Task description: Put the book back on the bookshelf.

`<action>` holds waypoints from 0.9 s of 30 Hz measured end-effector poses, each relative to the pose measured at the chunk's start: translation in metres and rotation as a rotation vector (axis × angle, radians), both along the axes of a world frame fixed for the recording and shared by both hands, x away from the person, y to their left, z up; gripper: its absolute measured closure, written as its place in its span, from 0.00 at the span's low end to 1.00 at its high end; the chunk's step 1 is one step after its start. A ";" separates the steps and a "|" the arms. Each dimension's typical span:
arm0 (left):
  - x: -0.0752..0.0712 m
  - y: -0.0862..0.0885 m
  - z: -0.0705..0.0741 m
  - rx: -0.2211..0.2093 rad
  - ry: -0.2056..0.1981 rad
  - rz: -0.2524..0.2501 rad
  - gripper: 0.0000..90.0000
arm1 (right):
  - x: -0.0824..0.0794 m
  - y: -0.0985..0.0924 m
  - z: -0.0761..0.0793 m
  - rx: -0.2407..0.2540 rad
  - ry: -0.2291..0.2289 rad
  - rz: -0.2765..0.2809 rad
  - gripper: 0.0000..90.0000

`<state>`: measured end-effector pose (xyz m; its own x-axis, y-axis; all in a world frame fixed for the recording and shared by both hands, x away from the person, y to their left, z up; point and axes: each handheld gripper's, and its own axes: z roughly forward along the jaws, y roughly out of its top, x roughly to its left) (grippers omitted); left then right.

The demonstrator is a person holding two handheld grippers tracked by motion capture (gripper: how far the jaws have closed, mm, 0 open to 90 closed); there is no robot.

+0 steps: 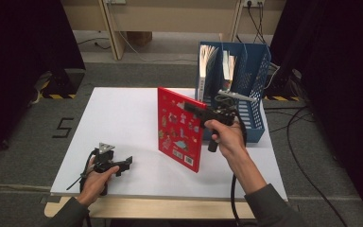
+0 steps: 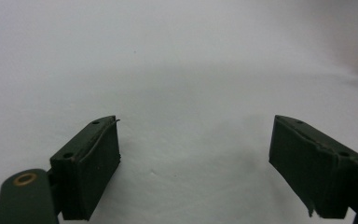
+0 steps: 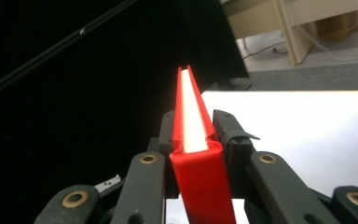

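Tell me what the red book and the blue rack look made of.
Red book: hard, glossy printed cover over white paper pages, seen edge-on in the right gripper view. Blue rack: probably moulded plastic, matte, its side wall a grid of holes.

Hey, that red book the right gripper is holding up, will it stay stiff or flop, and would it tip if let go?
The red book looks hardcover, so probably stiff. The right gripper clamps its top edge; released upright on the white table, it would likely tip.

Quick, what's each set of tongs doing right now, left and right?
Left tongs: open, nothing between them, low over the white table.
Right tongs: shut on the red book, gripping it by the spine, upright.
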<state>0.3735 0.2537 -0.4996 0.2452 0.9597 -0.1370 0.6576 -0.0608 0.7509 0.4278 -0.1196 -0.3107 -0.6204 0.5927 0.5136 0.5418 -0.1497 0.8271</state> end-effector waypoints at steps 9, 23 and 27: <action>0.007 0.009 -0.003 0.110 -0.007 -0.041 0.16 | -0.016 -0.060 0.043 0.022 -0.086 -0.125 0.83; 0.009 0.010 -0.003 0.119 -0.011 -0.049 0.15 | -0.022 -0.156 0.080 0.045 -0.128 -0.397 0.83; 0.009 0.010 -0.003 0.118 -0.012 -0.047 0.15 | -0.014 -0.175 0.089 0.039 -0.134 -0.470 0.83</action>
